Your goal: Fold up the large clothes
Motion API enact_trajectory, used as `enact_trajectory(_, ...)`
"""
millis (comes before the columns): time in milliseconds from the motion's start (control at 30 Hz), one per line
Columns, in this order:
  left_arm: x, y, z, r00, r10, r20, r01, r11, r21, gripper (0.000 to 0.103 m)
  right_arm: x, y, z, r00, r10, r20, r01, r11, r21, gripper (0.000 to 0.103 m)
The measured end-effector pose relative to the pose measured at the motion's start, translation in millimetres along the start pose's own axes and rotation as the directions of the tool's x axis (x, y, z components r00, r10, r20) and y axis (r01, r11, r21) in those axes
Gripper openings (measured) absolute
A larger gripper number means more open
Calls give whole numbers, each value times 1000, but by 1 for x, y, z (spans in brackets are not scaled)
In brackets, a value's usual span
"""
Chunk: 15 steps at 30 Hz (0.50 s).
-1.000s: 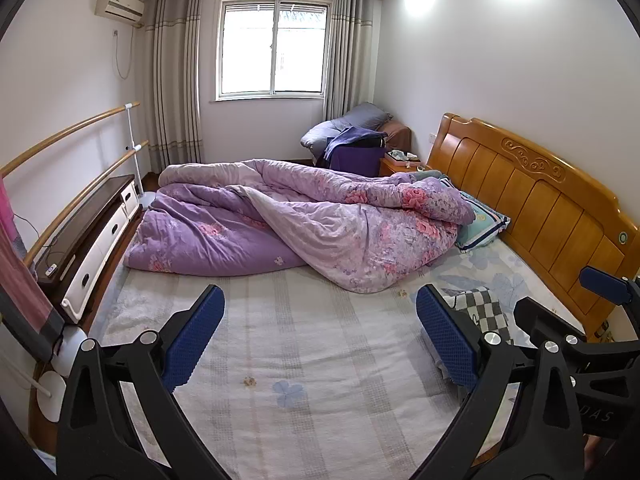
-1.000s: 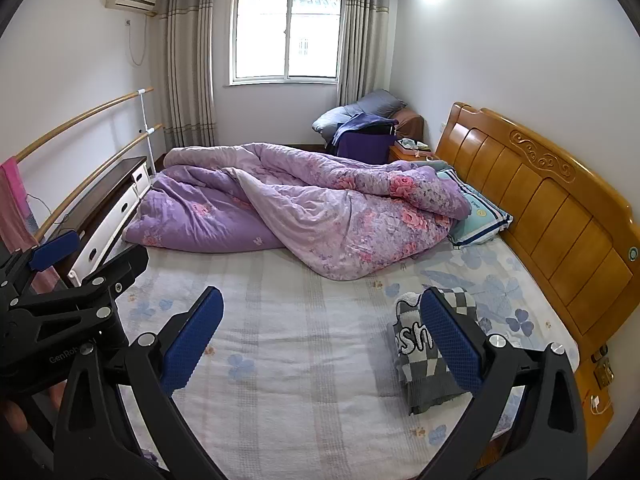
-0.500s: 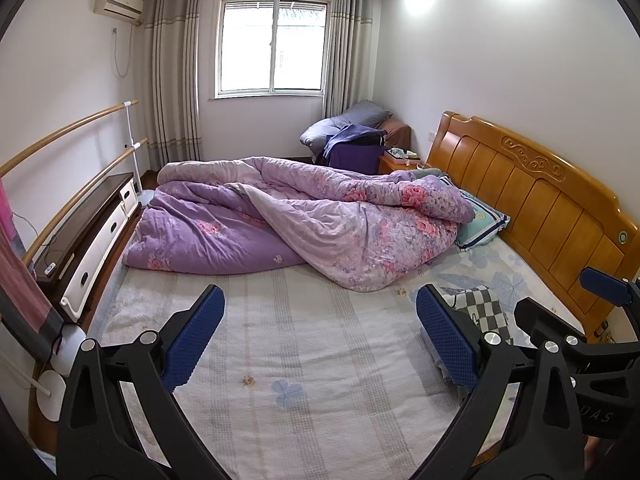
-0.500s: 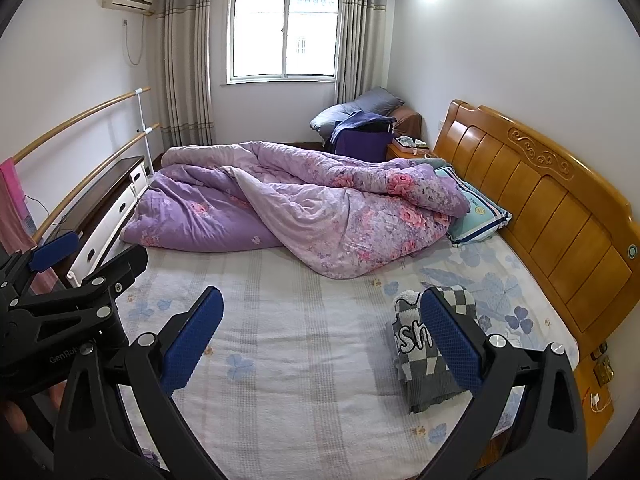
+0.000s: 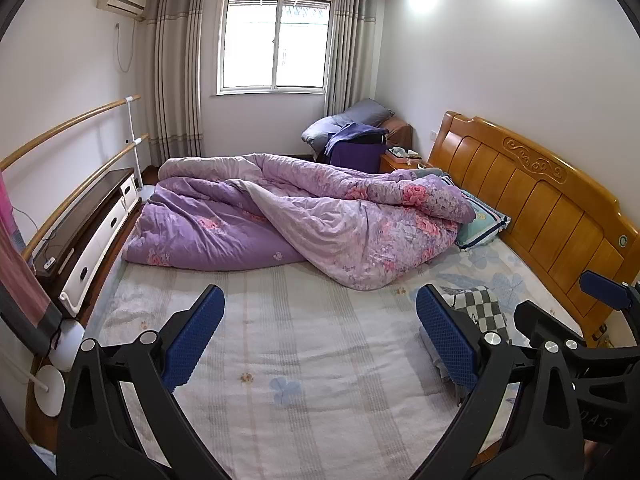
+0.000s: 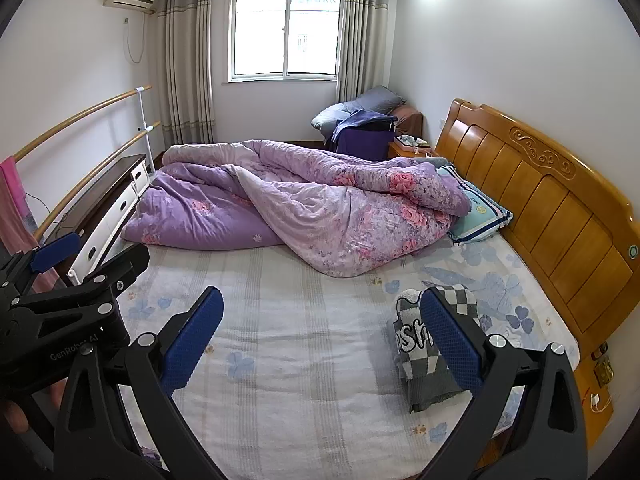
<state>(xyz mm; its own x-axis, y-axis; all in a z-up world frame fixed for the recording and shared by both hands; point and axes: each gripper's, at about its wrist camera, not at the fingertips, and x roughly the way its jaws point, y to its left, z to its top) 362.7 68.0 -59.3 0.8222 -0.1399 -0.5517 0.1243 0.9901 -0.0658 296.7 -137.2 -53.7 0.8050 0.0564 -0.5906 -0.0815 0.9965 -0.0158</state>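
Bedroom with a wide bed whose pale striped and blue-flowered sheet fills the near half of both wrist views. The left gripper hangs above the bare sheet with its two blue-padded fingers spread wide and nothing between them. The right gripper is held the same way just to its right, fingers wide apart and empty; its black frame also shows at the right edge of the left wrist view.

The task's thing, a folded grey and white checkered garment with dark lettering on a white band, lies on the sheet at the near right of the bed, close to the orange wooden headboard. In the right wrist view the right finger overlaps the garment, but that finger seems to be above the cloth, not touching it; the view does not settle this. In the left wrist view only the checkered top of the garment shows, behind the right finger.

Farther back, a crumpled purple quilt with pink roses lies across the far half of the bed. A pale green pillow with a striped border sits beside it against the headboard. Left of the bed stands a low dark-topped cabinet with white drawers, and a window with grey curtains is in the far wall.
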Motion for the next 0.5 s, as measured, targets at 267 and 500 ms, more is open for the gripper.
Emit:
enact_trajectory(267,0,-3,-3,1000,7,-3,-7,1000,-3,97,2,-1,-2,1000,5,-5,-5,1000,-1,95)
enact_trajectory(500,1,-4,-4,1000,10,-5,-10,1000,-6,97,3,0,-2,1000,7,-7,-7,1000,-6,95)
